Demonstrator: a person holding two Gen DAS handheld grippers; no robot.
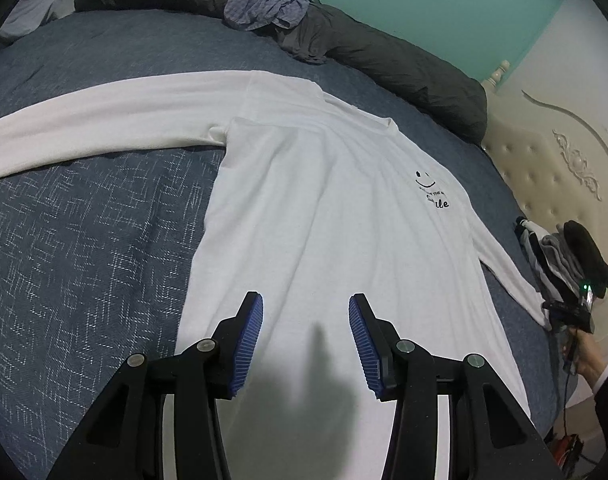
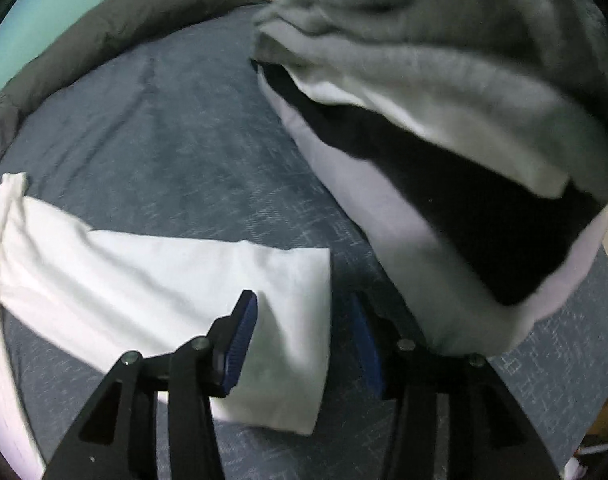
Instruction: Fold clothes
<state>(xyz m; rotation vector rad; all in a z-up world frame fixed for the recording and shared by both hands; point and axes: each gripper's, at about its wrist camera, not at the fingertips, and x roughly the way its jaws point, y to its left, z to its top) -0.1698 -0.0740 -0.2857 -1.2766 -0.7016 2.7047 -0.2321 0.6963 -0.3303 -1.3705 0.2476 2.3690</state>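
A white long-sleeved shirt with a small black smile print lies flat, front up, on the blue bedspread. One sleeve stretches out to the left, the other runs to the right edge. My left gripper is open and empty, just above the shirt's lower body. In the right wrist view my right gripper is open and hovers over the cuff end of the right sleeve. The cuff lies between the open jaws, not pinched. The right gripper also shows at the far right of the left wrist view.
A stack of folded grey, black and white clothes sits close to the right of the right gripper. A dark rolled quilt with a crumpled blue-grey garment on it lines the far edge. A cream headboard stands at the right.
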